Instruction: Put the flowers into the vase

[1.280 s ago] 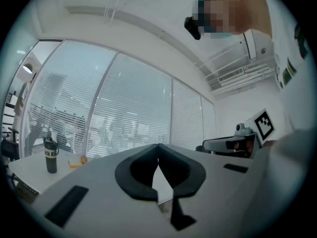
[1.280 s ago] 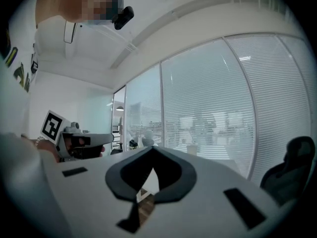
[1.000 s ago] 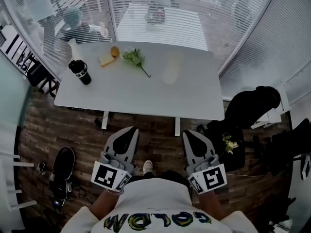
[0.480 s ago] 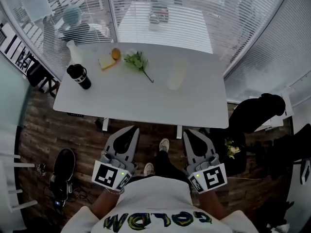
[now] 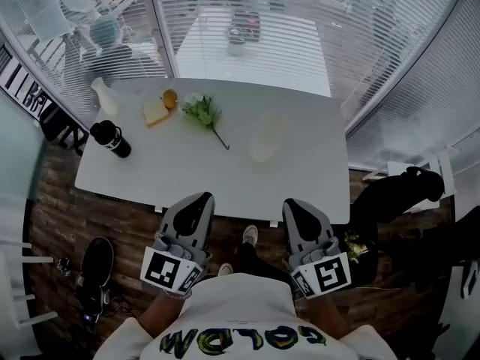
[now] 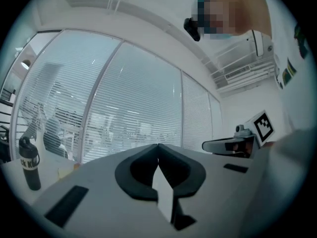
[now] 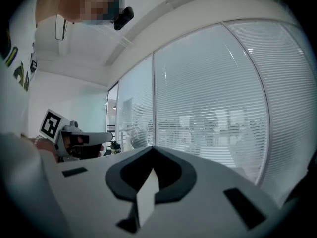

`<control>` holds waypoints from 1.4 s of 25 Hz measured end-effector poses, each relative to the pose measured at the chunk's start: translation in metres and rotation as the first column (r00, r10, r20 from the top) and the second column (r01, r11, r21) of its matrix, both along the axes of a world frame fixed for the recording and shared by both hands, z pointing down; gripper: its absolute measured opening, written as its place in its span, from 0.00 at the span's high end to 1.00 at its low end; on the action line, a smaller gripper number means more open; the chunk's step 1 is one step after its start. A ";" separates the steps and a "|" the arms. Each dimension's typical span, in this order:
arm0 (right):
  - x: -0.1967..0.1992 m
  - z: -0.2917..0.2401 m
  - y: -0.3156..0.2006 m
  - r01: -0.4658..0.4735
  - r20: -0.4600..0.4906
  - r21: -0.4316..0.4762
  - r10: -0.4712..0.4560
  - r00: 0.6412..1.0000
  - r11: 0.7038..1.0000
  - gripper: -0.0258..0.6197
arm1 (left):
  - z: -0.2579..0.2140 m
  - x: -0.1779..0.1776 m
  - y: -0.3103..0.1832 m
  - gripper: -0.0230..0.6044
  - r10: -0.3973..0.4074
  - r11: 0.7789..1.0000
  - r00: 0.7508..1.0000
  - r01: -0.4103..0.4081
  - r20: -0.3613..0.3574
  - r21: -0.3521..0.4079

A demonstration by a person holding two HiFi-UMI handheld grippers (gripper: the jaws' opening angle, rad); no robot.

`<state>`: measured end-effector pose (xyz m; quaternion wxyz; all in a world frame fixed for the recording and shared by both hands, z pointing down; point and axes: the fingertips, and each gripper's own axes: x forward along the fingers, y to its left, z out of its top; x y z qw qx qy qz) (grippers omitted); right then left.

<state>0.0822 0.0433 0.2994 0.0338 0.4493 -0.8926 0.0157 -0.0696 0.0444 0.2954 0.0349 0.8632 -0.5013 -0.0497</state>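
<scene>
A small bunch of flowers point(image 5: 202, 113) with green leaves and a thin stem lies on the white table point(image 5: 187, 171), left of the middle. A pale, see-through vase point(image 5: 267, 136) stands to its right. In the head view my left gripper point(image 5: 196, 199) and right gripper point(image 5: 294, 204) are side by side at the table's near edge, both shut and empty, pointing level toward the table. In the left gripper view the left gripper point(image 6: 158, 145) has its jaws together, and the right gripper point(image 7: 151, 148) looks the same in its own view.
On the table's left stand a black bottle point(image 5: 109, 139), a white bottle point(image 5: 103, 96), a yellow block point(image 5: 156, 112) and an orange ball point(image 5: 170, 97). Glass walls with blinds point(image 5: 300, 21) lie behind. A black chair point(image 5: 390, 201) stands right, a black shoe point(image 5: 94, 265) on the floor left.
I have stepped toward the table: it has come closer in the head view, and both grippers now reach its near edge. Both stay shut.
</scene>
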 end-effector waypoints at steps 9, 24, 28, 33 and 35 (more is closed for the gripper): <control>0.042 -0.009 -0.089 0.010 0.010 0.006 -0.010 1.000 1.000 0.95 | -0.005 0.042 -0.085 0.94 -0.006 1.000 1.000 0.006 0.011 -0.010; 0.079 -0.013 -0.175 0.039 0.017 0.013 -0.039 0.999 0.999 0.94 | -0.010 0.083 -0.174 0.94 -0.025 1.000 0.999 0.025 0.026 0.003; 0.075 -0.010 -0.184 0.043 0.006 0.004 -0.043 0.999 0.999 0.95 | -0.009 0.076 -0.183 0.94 -0.029 1.000 0.999 0.029 0.026 -0.005; 0.059 -0.012 -0.194 0.030 -0.006 0.011 -0.030 1.000 0.999 0.95 | -0.006 0.056 -0.195 0.94 -0.020 1.000 0.999 0.021 0.027 -0.013; 0.050 -0.010 -0.199 0.018 -0.009 0.007 -0.018 1.000 1.000 0.95 | -0.003 0.046 -0.200 0.94 -0.009 1.000 1.000 0.009 0.025 -0.019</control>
